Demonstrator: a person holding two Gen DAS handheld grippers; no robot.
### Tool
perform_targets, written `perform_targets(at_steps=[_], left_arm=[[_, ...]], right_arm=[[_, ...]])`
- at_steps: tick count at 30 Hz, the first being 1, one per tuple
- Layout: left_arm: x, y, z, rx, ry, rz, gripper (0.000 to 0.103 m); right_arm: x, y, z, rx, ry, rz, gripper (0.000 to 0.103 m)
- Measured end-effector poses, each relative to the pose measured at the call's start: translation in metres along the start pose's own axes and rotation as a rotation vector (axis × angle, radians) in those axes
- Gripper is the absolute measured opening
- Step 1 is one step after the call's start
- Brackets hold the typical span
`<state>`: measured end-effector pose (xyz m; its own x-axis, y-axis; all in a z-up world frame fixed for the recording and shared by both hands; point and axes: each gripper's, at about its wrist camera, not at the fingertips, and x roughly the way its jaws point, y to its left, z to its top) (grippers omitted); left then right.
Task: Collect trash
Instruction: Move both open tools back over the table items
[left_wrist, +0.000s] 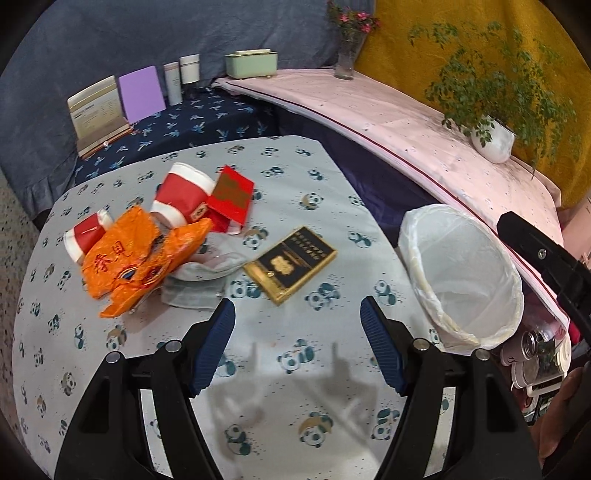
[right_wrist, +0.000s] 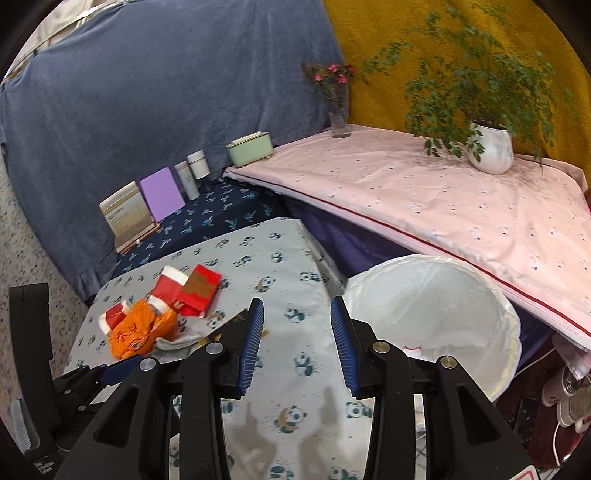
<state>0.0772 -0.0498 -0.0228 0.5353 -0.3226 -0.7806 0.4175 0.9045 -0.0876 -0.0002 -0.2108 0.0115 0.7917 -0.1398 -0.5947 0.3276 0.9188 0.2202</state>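
— On the panda-print tabletop (left_wrist: 288, 177), what lies there?
— A trash pile at its left: an orange wrapper (left_wrist: 136, 254), red-and-white cups (left_wrist: 184, 195), a red packet (left_wrist: 232, 195), a grey cloth (left_wrist: 195, 284) — and a black-and-gold box (left_wrist: 291, 262) beside them.
— The bin?
— A white-lined bin (left_wrist: 465, 273) stands off the right edge.
— The claws?
— The left claw (left_wrist: 297, 347) gapes wide, empty; the right claw (right_wrist: 297, 343) is partly open, empty too.
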Motion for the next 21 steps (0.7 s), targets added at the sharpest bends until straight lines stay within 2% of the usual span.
perform_targets(at_steps=[21], left_arm=[[0.0, 0.101, -0.023, -0.087, 0.003, 0.121, 0.066]], right_arm=[[0.032, 0.096, -0.023, -0.131, 0.094, 0.114, 0.037]])
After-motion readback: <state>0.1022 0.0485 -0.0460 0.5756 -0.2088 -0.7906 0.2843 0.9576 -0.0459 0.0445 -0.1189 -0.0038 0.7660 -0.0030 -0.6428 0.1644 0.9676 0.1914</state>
